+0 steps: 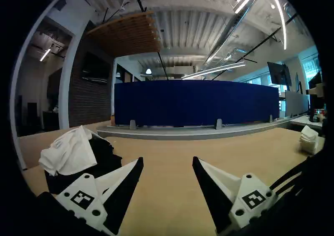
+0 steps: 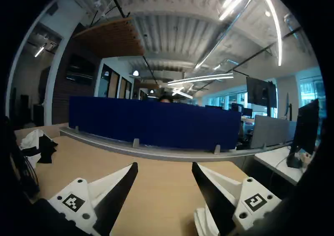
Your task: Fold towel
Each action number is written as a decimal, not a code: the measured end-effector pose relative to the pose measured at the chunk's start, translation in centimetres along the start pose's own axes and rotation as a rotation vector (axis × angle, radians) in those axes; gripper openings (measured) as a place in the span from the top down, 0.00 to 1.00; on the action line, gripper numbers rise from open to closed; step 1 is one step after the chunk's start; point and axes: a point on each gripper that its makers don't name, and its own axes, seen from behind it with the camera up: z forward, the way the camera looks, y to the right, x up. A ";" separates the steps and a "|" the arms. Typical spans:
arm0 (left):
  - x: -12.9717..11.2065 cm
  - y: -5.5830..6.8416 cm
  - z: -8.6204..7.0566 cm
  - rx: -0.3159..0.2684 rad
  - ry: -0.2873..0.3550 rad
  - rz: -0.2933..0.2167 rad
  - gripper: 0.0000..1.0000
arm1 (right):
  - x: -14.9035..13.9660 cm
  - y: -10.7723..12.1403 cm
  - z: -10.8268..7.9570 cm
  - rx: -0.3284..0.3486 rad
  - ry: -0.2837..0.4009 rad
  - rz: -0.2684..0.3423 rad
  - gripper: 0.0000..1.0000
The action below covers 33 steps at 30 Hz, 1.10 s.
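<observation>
Left gripper view:
- Left claw (image 1: 167, 159) released: fingers spread wide, nothing between them. It is held low over the wooden surface (image 1: 175, 202).
- White towel (image 1: 69, 150) lies crumpled, unfolded, on top of a black cloth (image 1: 102, 161). Both are on the surface, left of the claw's left finger and just beyond it. Neither finger touches the towel.
- Small stack of folded white cloths (image 1: 309, 138) at the far right edge of the surface, well apart from the crumpled heap.
- Blue partition (image 1: 196, 102) runs along the far side of the surface.

Right gripper view:
- Right claw (image 2: 164, 164) also released: fingers spread, gap empty, bare surface (image 2: 163, 194) below.
- Same heap at the far left edge: white towel (image 2: 32, 139) beside black cloth (image 2: 44, 149), well apart from this claw.
- White layered edge (image 2: 202, 221) low in the frame, beside the right finger and partly hidden by it. Probably folded cloths; too little shows to be sure.
- Blue partition (image 2: 154, 125) across the middle. A dark monitor (image 2: 304, 127) stands on a neighbouring desk at right.

Towel not folded; neither claw is in contact with it.
</observation>
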 end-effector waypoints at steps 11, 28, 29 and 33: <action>0.0 0.0 0.1 0.000 0.000 0.000 0.13 | -4.8 2.8 0.1 -0.023 0.004 0.045 0.00; 0.0 0.0 0.1 0.000 0.000 0.000 0.13 | -10.2 3.0 1.7 -0.009 0.011 0.082 0.00; 0.0 0.0 0.1 0.000 0.000 0.000 0.13 | -10.4 3.0 1.8 -0.010 0.009 0.083 0.00; 0.0 0.0 0.1 0.000 0.000 0.000 0.13 | -11.3 2.6 2.0 -0.008 0.003 0.085 0.00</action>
